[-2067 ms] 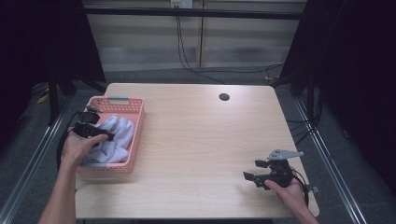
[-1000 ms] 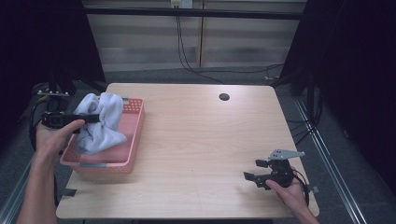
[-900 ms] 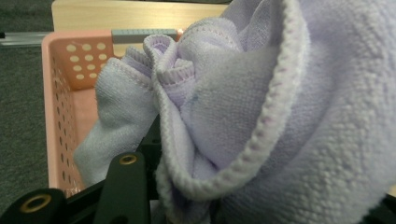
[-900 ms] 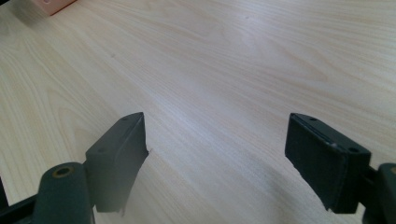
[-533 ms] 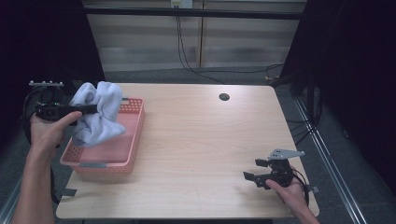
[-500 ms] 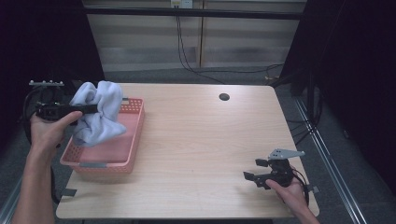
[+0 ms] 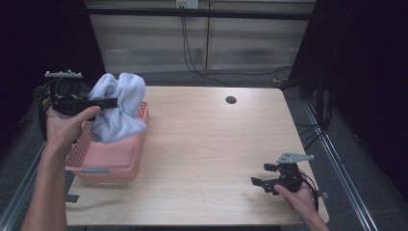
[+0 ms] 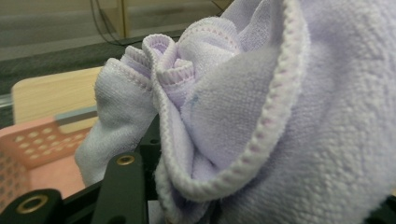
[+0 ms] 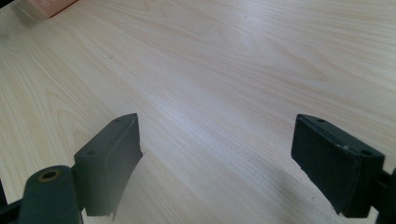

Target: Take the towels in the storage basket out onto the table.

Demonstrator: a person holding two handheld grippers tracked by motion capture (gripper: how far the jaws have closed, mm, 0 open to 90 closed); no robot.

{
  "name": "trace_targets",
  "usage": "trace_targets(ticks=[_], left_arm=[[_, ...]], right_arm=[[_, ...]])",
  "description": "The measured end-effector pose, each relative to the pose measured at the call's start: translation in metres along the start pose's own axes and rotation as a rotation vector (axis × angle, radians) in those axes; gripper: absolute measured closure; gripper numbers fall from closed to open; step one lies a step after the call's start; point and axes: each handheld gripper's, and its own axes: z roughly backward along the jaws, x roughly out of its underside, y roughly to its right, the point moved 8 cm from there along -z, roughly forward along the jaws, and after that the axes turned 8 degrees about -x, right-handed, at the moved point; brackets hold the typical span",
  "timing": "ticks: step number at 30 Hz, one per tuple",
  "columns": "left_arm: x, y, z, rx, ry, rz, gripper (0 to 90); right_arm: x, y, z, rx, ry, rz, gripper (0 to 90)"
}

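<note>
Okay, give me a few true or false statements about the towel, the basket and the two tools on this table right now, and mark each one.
1. The left tool is clamped on the pale towel. True.
2. The towel lies flat on the table. False: it hangs bunched from the tool above the pink basket.
3. The right tool holds a second towel. False: its jaws stand open over bare wood.
4. The basket sits at the table's left side. True.
5. A dark round hole marks the table's far side. True.

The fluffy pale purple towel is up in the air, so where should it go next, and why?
Probably sideways over the bare wooden table. The left gripper holds the pale purple towel bunched above the pink plastic basket, and the open right gripper waits there.
</note>
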Motion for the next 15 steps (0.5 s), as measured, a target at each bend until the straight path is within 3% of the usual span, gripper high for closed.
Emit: trace_targets(ticks=[8,15], left_arm=[[-0.002,0.038,-0.023,0.078,-0.024,-0.057,49.6],[-0.006,0.079,-0.035,0.146,-0.01,-0.107,49.2]], right_arm=[[0.0,-0.001,0.0,-0.013,0.001,-0.001,13.9],[-0.003,0.004,0.003,0.023,0.023,-0.004,14.0]])
